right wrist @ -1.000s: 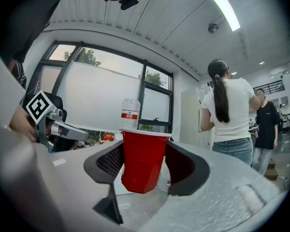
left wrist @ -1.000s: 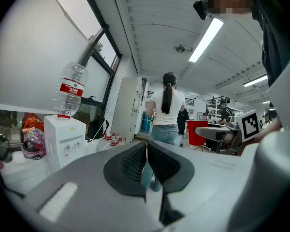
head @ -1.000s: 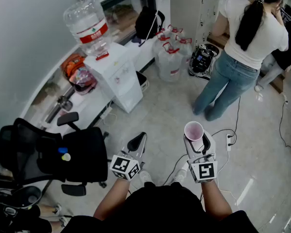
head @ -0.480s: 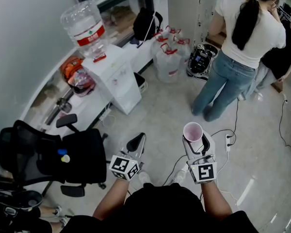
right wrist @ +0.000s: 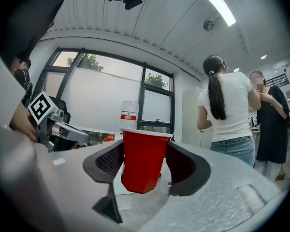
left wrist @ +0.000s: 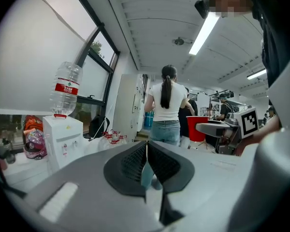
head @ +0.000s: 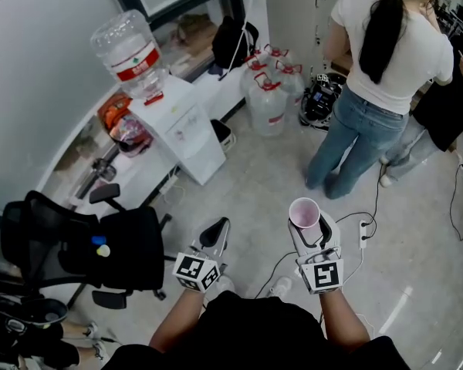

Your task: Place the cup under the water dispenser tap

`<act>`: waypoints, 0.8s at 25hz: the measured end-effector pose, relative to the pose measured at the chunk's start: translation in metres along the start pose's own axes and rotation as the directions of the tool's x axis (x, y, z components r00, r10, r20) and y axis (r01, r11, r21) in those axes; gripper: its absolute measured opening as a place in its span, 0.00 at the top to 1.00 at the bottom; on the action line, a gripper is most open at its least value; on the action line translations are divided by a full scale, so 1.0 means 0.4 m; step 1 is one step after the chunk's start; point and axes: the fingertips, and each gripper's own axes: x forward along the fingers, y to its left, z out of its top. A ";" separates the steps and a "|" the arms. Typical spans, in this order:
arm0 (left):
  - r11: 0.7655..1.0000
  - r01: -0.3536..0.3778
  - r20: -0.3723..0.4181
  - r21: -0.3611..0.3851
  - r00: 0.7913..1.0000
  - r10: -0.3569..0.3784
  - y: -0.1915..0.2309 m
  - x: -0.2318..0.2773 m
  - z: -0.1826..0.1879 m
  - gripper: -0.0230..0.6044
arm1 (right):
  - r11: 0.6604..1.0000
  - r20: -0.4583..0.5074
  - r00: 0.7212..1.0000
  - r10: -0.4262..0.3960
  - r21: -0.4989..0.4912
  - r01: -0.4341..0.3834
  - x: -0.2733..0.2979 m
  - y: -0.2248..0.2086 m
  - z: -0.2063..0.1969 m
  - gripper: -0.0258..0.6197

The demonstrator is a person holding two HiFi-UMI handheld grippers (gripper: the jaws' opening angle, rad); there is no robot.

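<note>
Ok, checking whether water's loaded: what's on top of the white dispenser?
A clear water bottle with a red label stands upside down on the dispenser. Its mouth is hidden where it meets the top; its water level can't be told.

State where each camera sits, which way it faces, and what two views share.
Head view: on the person's head, facing steeply down; shows forearms, left gripper, right gripper, red cup.
Left gripper view: on that gripper, facing past shut jaws toward the water dispenser.
Right gripper view: on that gripper, facing its jaws gripping the cup.
Shared: both gripper views show the person in white.
</note>
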 end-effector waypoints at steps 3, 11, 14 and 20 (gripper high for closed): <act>1.000 -0.027 -0.011 -0.010 1.000 0.027 -0.018 -0.001 -0.012 0.92 | 1.000 0.001 1.000 0.026 0.017 -0.026 0.004 -0.023 -0.017 0.54; 0.992 -0.112 0.002 -0.053 0.994 0.113 0.045 0.010 0.006 0.92 | 0.993 -0.002 0.993 0.118 0.017 -0.118 0.107 -0.029 -0.045 0.54; 0.991 -0.122 0.007 -0.056 0.992 0.123 0.095 0.030 0.010 0.92 | 0.990 -0.006 0.990 0.141 0.017 -0.141 0.173 -0.020 -0.049 0.54; 0.987 -0.144 0.024 -0.075 0.989 0.146 0.250 0.083 0.034 0.92 | 0.982 -0.014 0.982 0.189 0.015 -0.189 0.338 0.033 -0.046 0.54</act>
